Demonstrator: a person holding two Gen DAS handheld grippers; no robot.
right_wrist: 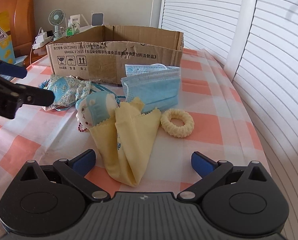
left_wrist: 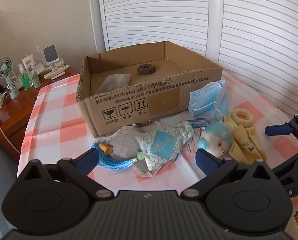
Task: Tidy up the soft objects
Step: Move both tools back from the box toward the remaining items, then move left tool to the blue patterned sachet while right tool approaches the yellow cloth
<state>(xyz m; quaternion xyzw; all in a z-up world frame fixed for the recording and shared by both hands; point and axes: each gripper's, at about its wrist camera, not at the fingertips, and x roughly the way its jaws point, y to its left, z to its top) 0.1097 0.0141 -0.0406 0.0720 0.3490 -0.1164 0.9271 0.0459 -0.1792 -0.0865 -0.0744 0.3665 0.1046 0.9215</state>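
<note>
Barely begun, I judge: the cardboard box (left_wrist: 141, 100) holds 1 brown scrunchie (left_wrist: 146, 69); sachet (left_wrist: 159, 148), masks (right_wrist: 153, 88), yellow cloth (right_wrist: 129, 140) remain outside. Both left tongs (left_wrist: 147, 158) and right tongs (right_wrist: 143, 160) gape apart, empty.

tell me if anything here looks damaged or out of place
The cardboard box is damaged: its front wall's top edge is ragged and torn, cutting through the printed text. The soft things are jumbled in front of it, the yellow cloth crumpled and lying over the blue toy. Nothing looks spilled.
</note>
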